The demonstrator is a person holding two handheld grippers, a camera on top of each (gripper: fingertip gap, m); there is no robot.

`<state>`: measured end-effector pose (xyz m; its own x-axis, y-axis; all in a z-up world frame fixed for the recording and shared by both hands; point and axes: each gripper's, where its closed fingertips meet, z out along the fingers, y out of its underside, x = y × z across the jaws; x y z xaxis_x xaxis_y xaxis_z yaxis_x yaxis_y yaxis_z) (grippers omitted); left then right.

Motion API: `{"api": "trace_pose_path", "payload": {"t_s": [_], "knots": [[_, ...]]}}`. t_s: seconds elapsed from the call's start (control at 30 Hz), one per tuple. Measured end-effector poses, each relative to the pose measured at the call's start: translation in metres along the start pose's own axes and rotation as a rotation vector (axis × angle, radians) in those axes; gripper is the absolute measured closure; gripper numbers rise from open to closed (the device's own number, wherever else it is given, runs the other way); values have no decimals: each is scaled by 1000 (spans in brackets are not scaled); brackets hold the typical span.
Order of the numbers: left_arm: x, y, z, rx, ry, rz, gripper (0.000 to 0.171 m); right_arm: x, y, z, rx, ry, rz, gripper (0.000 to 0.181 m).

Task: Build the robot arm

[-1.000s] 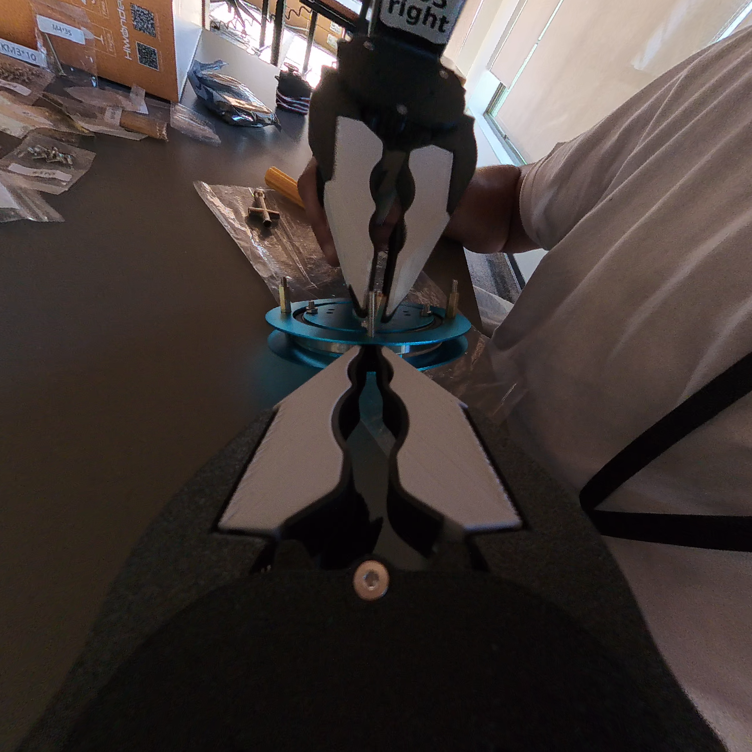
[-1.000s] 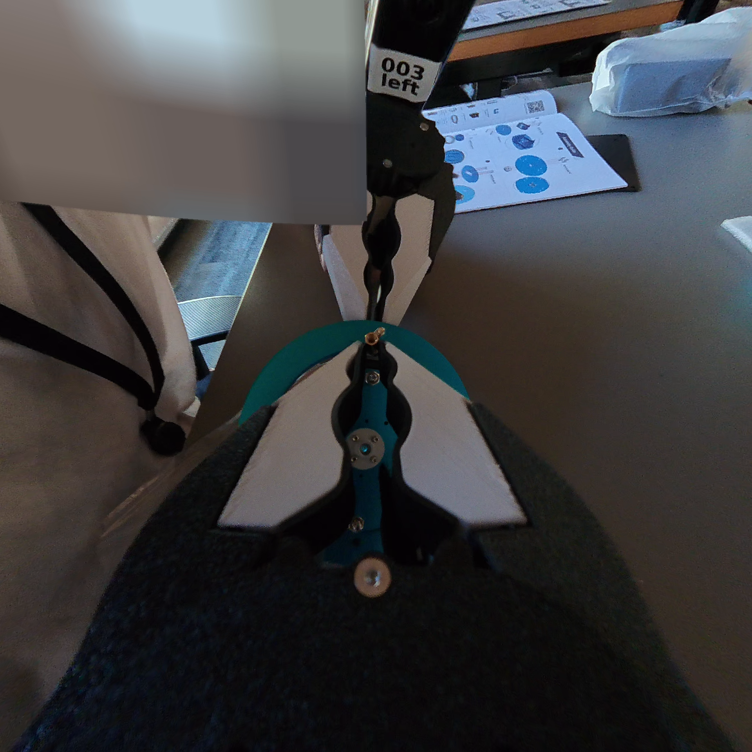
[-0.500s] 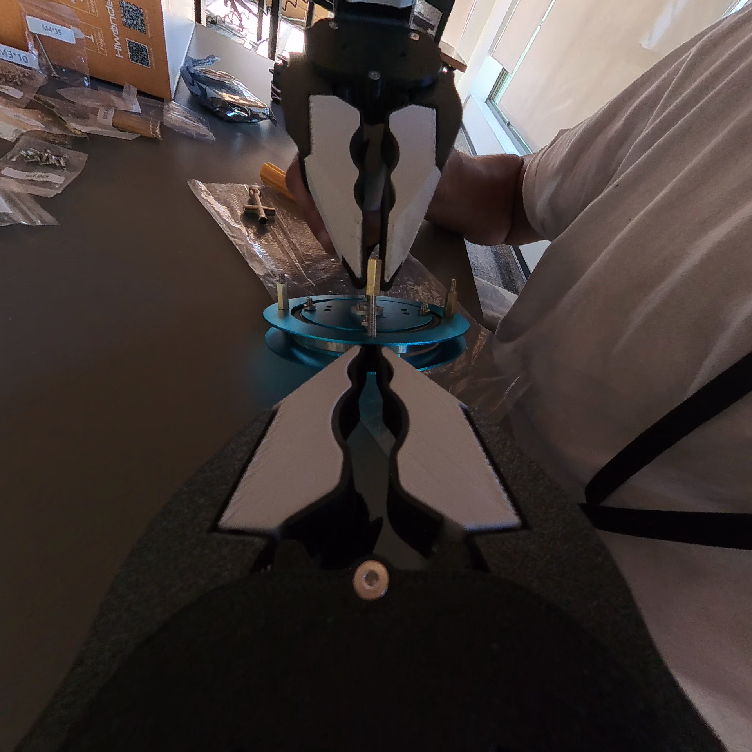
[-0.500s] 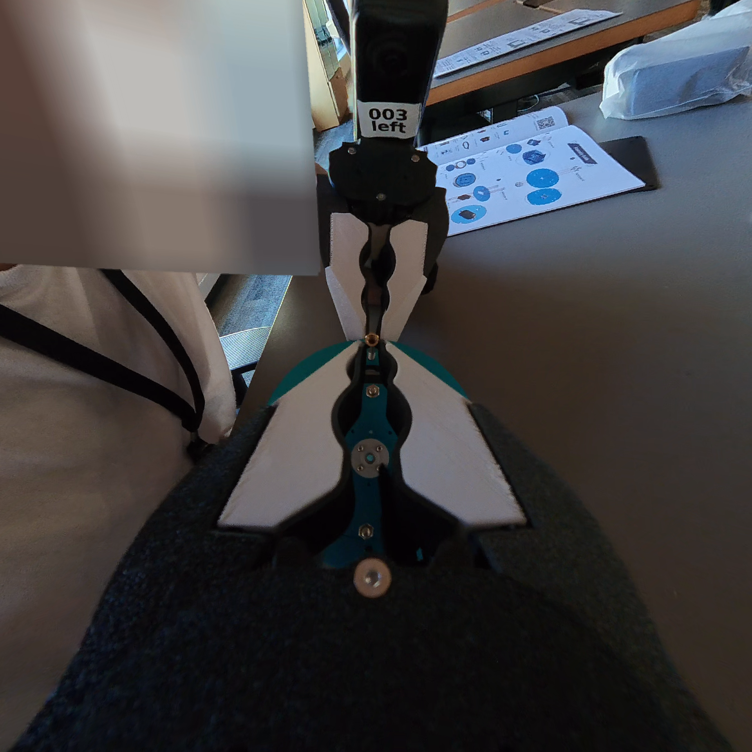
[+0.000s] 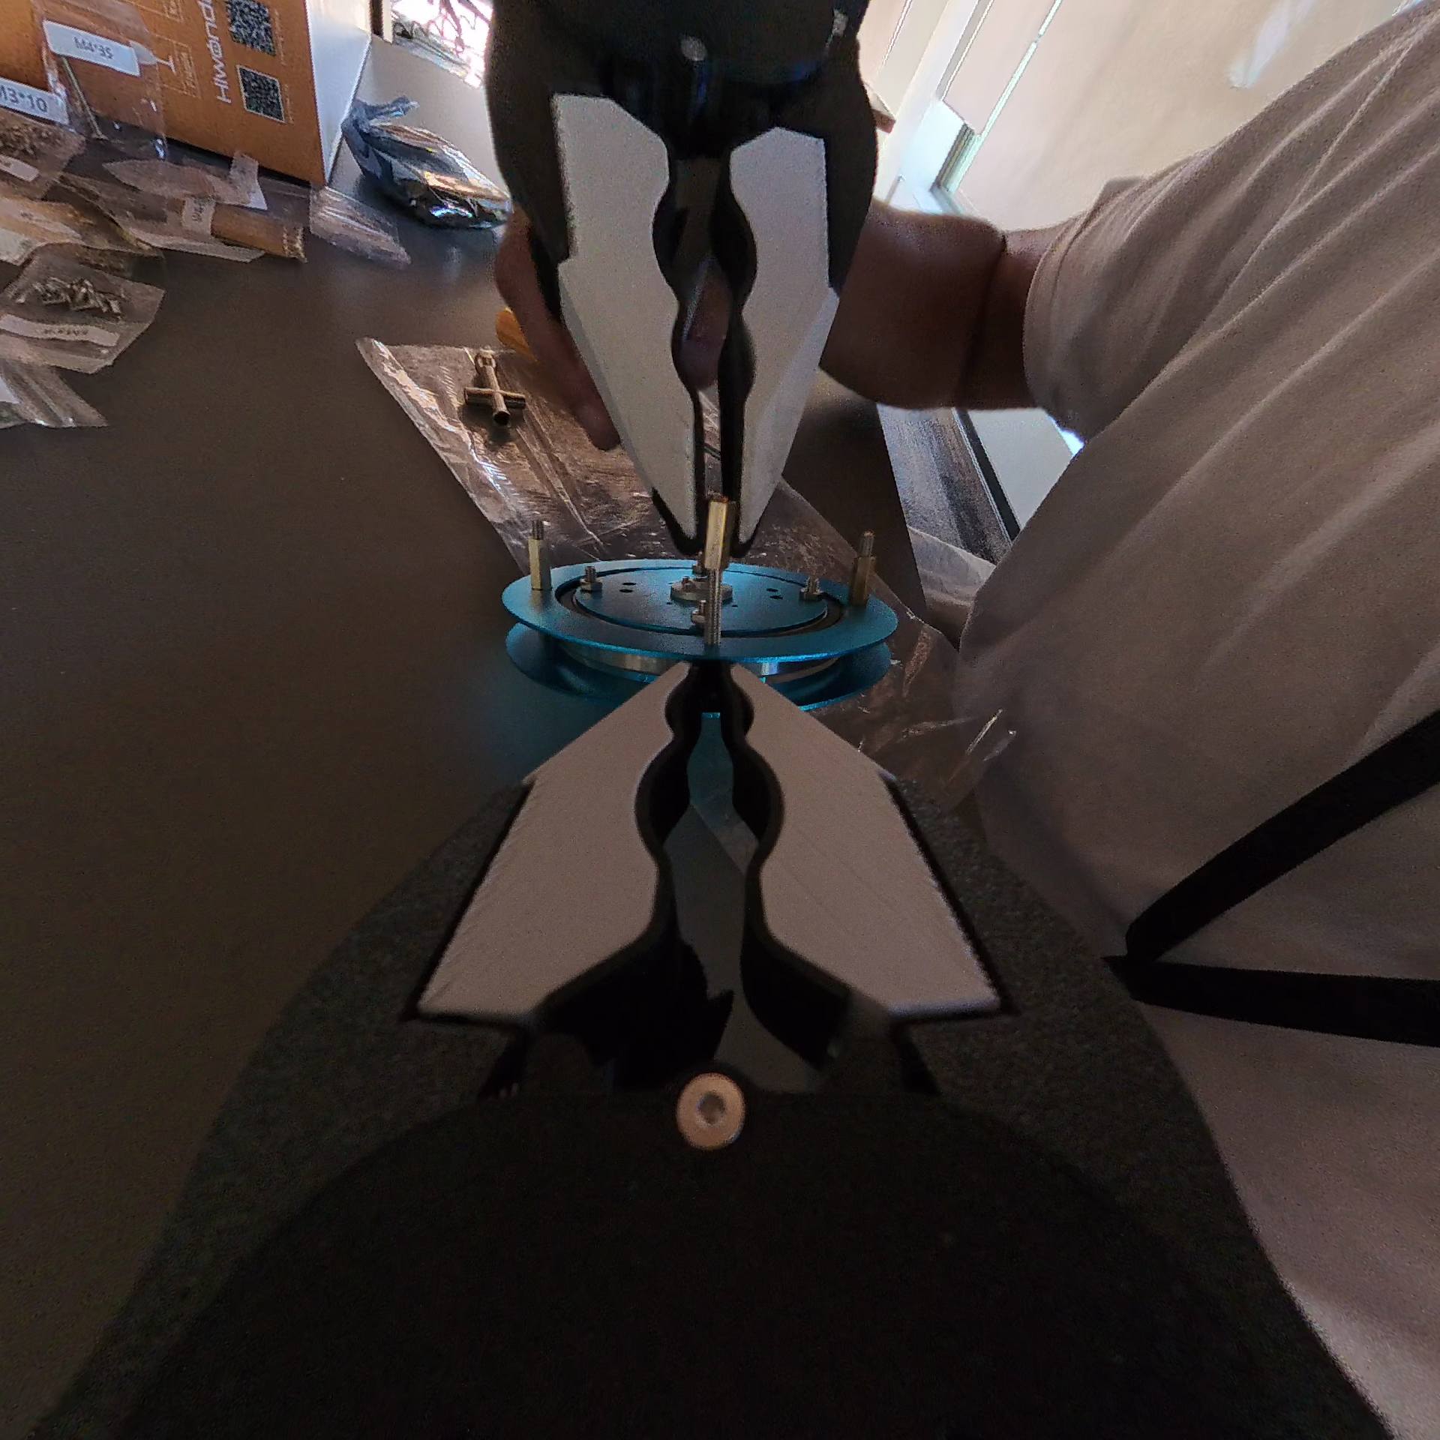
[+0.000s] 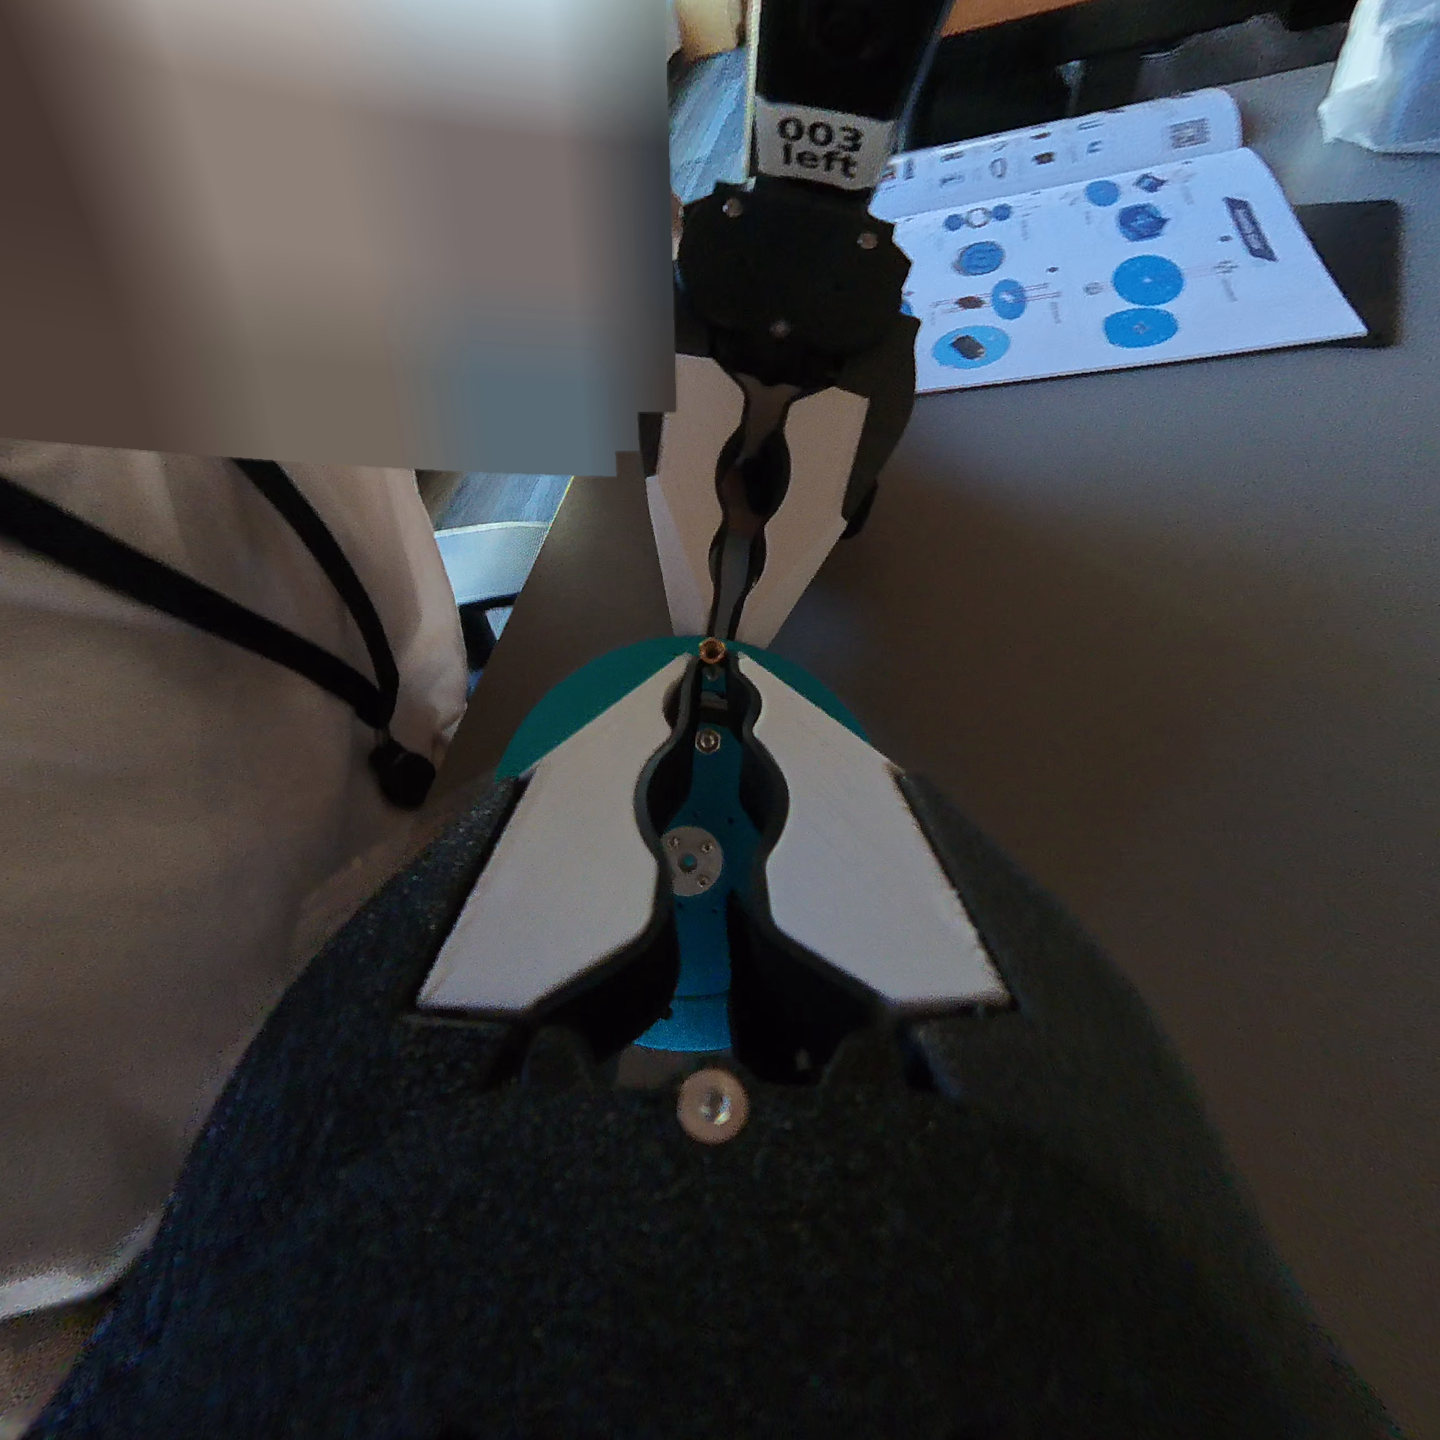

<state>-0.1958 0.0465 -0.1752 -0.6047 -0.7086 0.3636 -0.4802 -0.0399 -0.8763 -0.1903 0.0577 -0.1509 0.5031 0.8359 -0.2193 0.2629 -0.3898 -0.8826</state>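
Right claw (image 5: 713,530), upper centre of frame, pinches a small brass hexagonal standoff (image 5: 717,524) upright on a long screw over the blue round metal disc assembly (image 5: 608,615) at mid-frame. Left claw (image 5: 711,676), nearly closed, empty, hovers just beside the disc rim. Standoff: light, rigid, slippery; grip its flats. Dark tabletop (image 5: 195,623) surrounds.

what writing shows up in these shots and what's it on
Writing is not quoted here; it stands on:
White tag on the left hand-held gripper.
Open booklet with blue diagrams.
Orange cardboard box, with square codes.
White labels on clear bags of screws.
Right hand-held gripper, shut on brass standoff: no tag in view.
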Motion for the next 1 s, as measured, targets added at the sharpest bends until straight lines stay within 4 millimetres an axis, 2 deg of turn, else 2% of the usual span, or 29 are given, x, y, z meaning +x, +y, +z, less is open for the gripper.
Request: {"api": "trace_pose_path", "payload": {"t_s": [0.3, 0.5, 0.6, 0.77, 1.0], "knots": [[0, 1, 1, -10, -14, 15, 169, 0, 5, 0, -143, -98, -284, 177], [0, 2, 2, -19, -21, 28, 169, -2, 7, 0, -325, -140, -556, 176], [0, 2, 2, -19, -22, 25, 170, 0, 8, 1, -383, -173, -635, 176], [0, 3, 2, -22, -31, 38, 170, -1, 11, 1, -422, -188, -457, 176], [0, 3, 2, -22, -36, 40, 169, -2, 11, 2, -545, -66, -240, 176]]}}
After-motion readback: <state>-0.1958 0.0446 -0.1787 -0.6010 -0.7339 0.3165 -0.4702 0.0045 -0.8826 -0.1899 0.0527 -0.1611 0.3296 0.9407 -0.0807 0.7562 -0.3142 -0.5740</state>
